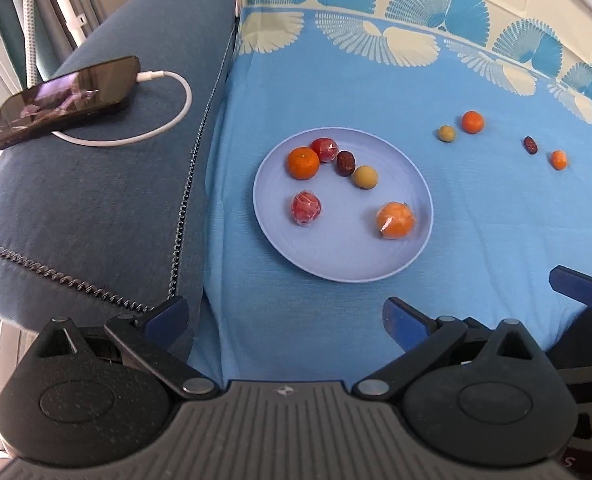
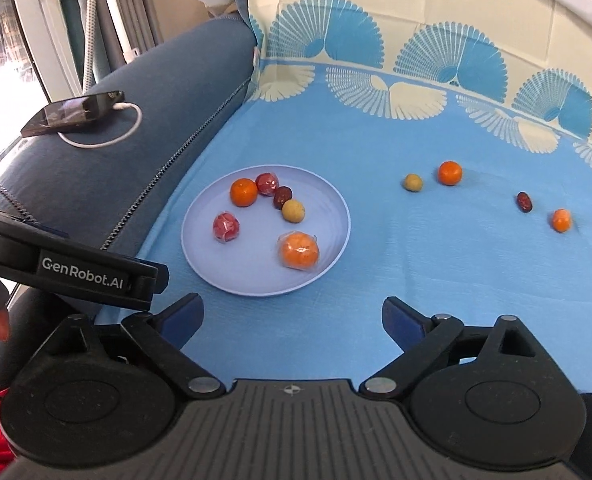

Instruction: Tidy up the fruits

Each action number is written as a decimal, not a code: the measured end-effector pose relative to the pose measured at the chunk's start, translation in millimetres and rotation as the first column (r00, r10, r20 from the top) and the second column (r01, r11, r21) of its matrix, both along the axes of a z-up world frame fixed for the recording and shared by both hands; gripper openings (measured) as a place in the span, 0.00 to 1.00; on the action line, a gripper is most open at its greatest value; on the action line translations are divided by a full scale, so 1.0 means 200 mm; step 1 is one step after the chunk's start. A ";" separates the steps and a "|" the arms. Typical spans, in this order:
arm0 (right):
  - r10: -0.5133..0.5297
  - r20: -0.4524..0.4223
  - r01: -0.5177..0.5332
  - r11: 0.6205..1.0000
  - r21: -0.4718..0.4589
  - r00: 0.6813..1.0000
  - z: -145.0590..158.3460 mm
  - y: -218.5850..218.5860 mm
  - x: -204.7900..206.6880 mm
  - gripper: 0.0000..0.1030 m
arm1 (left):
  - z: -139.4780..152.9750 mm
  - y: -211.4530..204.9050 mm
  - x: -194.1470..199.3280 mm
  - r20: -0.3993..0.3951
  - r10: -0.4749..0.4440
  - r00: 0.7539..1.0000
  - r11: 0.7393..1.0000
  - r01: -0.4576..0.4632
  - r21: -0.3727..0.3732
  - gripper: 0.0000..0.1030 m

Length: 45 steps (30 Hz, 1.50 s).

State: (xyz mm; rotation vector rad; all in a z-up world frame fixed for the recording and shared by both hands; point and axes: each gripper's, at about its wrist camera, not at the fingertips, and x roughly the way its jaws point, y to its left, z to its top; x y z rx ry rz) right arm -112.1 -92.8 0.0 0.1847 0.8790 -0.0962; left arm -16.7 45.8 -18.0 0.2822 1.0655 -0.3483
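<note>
Both hand-held grippers, left [image 1: 283,320] and right [image 2: 291,320], released, nothing between jaws. Plate [image 1: 336,256] on blue bedsheet [image 1: 476,240] holds six fruits; four more [image 1: 472,122] lie loose beyond, well apart — roughly over halfway

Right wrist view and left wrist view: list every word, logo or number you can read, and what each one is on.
"GenRobot.AI": white lettering on the side of the left gripper, seen in the right wrist view.
"S": a single red-backed letter at the bottom right edge of the left wrist view, on a dark part beside the right gripper; the rest is cut off.
Phone screen: shows a picture only, too blurred to read.
Plate, cloth: no text.
</note>
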 end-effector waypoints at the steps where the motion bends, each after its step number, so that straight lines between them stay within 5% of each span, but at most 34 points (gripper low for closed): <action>1: 0.002 0.005 -0.002 1.000 0.000 1.000 0.01 0.01 -0.02 0.94 | 0.01 0.01 -0.02 0.007 0.000 1.000 1.000 0.000 -0.001 1.00; 19: -0.013 0.093 0.015 1.000 -0.021 0.996 0.12 0.03 -0.21 0.99 | 0.11 0.09 -0.20 0.070 0.026 0.997 1.000 -0.025 -0.007 1.00; 45: -0.014 0.089 0.015 1.000 -0.012 0.996 0.10 0.04 -0.20 0.99 | 0.12 0.10 -0.21 0.078 0.018 0.997 1.000 -0.019 0.012 1.00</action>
